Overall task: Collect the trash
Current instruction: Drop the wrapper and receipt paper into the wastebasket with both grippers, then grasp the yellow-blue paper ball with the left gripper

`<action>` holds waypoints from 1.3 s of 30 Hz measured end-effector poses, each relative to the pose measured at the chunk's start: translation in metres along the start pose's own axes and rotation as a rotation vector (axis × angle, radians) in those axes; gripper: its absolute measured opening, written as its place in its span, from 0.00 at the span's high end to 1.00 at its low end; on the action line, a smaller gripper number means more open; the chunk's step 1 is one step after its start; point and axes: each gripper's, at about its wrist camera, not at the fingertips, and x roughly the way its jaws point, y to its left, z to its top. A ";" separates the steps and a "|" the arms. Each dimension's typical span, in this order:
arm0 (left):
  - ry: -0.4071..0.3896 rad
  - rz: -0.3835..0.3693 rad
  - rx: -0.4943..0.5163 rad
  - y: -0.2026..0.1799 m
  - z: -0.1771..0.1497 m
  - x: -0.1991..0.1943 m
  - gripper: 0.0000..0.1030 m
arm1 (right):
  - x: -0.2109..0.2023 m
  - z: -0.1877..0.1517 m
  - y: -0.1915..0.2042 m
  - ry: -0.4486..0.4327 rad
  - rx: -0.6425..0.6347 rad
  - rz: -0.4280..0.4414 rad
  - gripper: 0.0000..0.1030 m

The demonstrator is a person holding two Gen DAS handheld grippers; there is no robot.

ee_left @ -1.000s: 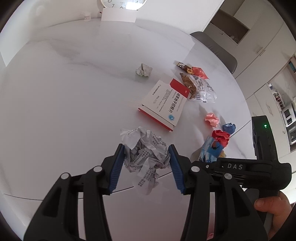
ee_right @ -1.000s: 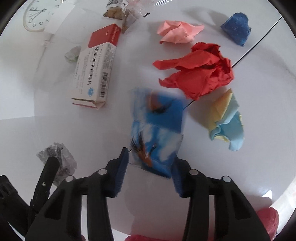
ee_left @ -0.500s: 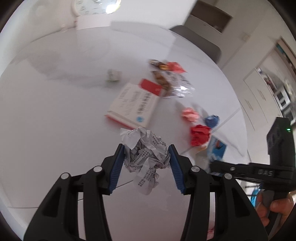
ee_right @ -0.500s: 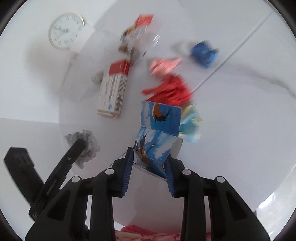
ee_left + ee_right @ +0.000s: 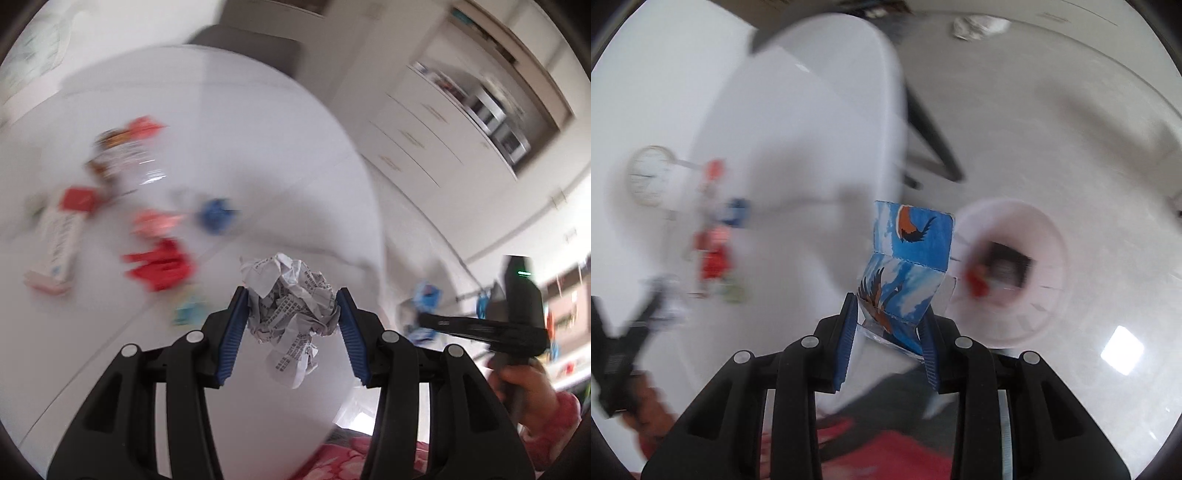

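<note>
Blue rubber pads of the left gripper point(image 5: 291, 325) are clamped on a crumpled ball of printed paper point(image 5: 291, 302), now held up in the air past the edge of the white table point(image 5: 258, 147). A second ago that ball sat low over the tabletop; both wrist views have since swung away and gone blurred, which suggests a quick carry. The right gripper point(image 5: 888, 325) is likewise squeezed on a blue carton point(image 5: 905, 266) printed with birds. A second ago its fingers were still spread around the carton on the table; now the carton is lifted clear and tilted toward the floor.

Just beyond the carton, down on the pale floor, stands a round pinkish bin point(image 5: 1008, 273) with something red and dark already inside. Both pieces look to be on their way there, so the drop seems to be the next step.

Farther off, the table still carries a red paper wad point(image 5: 162, 266), a pink one point(image 5: 155, 221), a blue one point(image 5: 216, 214), a white-and-red box point(image 5: 59, 236) and snack wrappers point(image 5: 129, 155), so plenty remains to collect.
</note>
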 end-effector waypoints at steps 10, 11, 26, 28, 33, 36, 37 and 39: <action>0.142 -0.029 0.213 -0.140 -0.001 0.073 0.53 | 0.069 -0.001 -0.082 0.197 0.000 -0.077 0.23; 0.153 -0.029 0.229 -0.151 -0.002 0.080 0.53 | 0.062 0.002 -0.092 0.196 -0.004 -0.075 0.18; 0.237 -0.072 0.266 -0.217 -0.015 0.116 0.09 | -0.040 0.027 -0.141 0.000 -0.060 -0.169 0.07; 0.232 -0.061 0.268 -0.216 -0.013 0.114 0.08 | -0.045 0.029 -0.142 -0.016 -0.057 -0.162 0.07; 0.216 -0.023 0.250 -0.198 -0.015 0.103 0.08 | -0.049 0.034 -0.142 -0.030 -0.033 -0.129 0.07; 0.189 0.017 0.228 -0.188 -0.010 0.094 0.08 | -0.052 0.036 -0.130 -0.042 -0.049 -0.122 0.07; 0.175 0.033 0.214 -0.181 -0.008 0.089 0.08 | -0.052 0.037 -0.125 -0.045 -0.055 -0.119 0.07; 0.151 0.055 0.185 -0.168 -0.005 0.080 0.08 | -0.052 0.039 -0.114 -0.050 -0.068 -0.111 0.07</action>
